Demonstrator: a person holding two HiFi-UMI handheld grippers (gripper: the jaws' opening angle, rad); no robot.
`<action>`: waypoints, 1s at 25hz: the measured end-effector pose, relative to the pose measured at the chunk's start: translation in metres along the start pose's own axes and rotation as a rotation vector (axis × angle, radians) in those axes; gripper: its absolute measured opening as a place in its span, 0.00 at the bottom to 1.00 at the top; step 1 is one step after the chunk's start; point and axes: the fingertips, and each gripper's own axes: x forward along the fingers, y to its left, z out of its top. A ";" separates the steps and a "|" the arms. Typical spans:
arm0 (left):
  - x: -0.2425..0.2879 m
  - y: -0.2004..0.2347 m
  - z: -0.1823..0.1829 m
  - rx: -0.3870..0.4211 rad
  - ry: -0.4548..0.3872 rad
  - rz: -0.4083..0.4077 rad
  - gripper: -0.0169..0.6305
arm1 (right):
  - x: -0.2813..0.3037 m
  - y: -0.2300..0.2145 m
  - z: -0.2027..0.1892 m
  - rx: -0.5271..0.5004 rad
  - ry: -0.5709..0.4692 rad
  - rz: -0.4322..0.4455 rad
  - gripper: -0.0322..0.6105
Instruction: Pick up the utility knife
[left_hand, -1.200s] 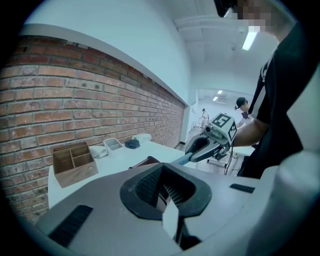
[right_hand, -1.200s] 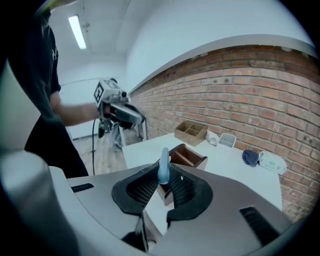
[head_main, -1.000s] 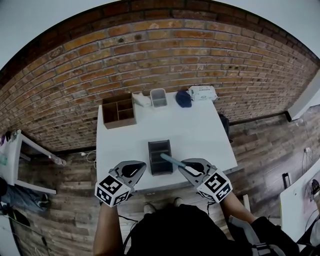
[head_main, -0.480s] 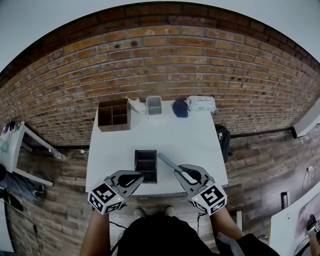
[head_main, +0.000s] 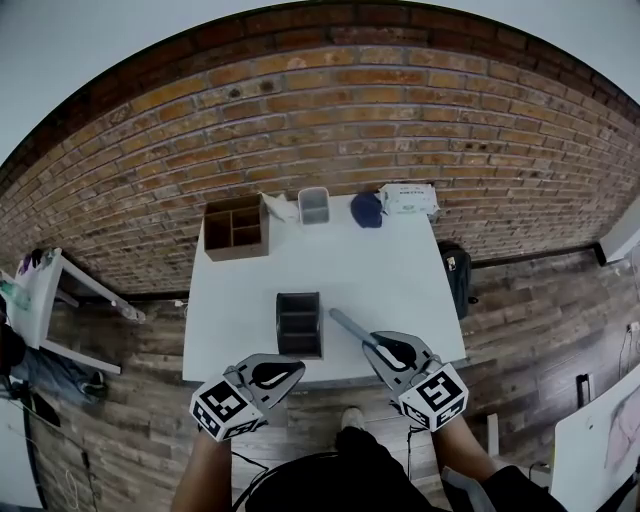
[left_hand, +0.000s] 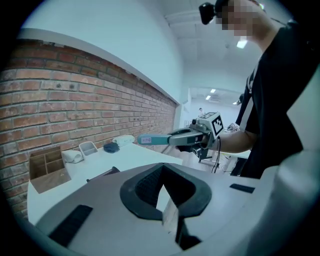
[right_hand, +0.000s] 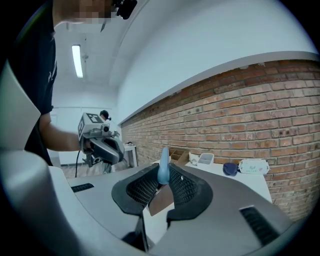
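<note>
The utility knife (head_main: 348, 327) is a long light-blue tool held in the air, and my right gripper (head_main: 370, 346) is shut on its near end. Its far end points toward the table (head_main: 390, 270), just right of a black divided tray (head_main: 299, 323). In the right gripper view the knife (right_hand: 163, 169) sticks up between the closed jaws of my right gripper (right_hand: 164, 181). The left gripper view shows the knife (left_hand: 152, 140) from the side. My left gripper (head_main: 296, 368) hovers off the table's front edge, shut with nothing in it.
Along the table's back edge by the brick wall stand a wooden compartment box (head_main: 235, 226), a clear small bin (head_main: 314, 205), a dark blue cap (head_main: 366, 209) and a pack of wipes (head_main: 408, 200). A white side table (head_main: 60, 300) stands to the left on the wooden floor.
My right gripper has carried the knife from above the black tray to its right and back toward the table's front. Both grippers sit lower in the head view.
</note>
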 end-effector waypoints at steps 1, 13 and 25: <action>-0.002 -0.007 -0.002 0.013 0.003 -0.010 0.02 | -0.002 0.004 0.000 0.007 -0.001 -0.010 0.15; -0.116 -0.079 -0.053 0.002 -0.129 -0.022 0.02 | -0.042 0.134 0.011 -0.021 -0.060 -0.109 0.15; -0.229 -0.156 -0.101 -0.014 -0.212 -0.020 0.02 | -0.110 0.285 0.019 -0.065 -0.103 -0.237 0.15</action>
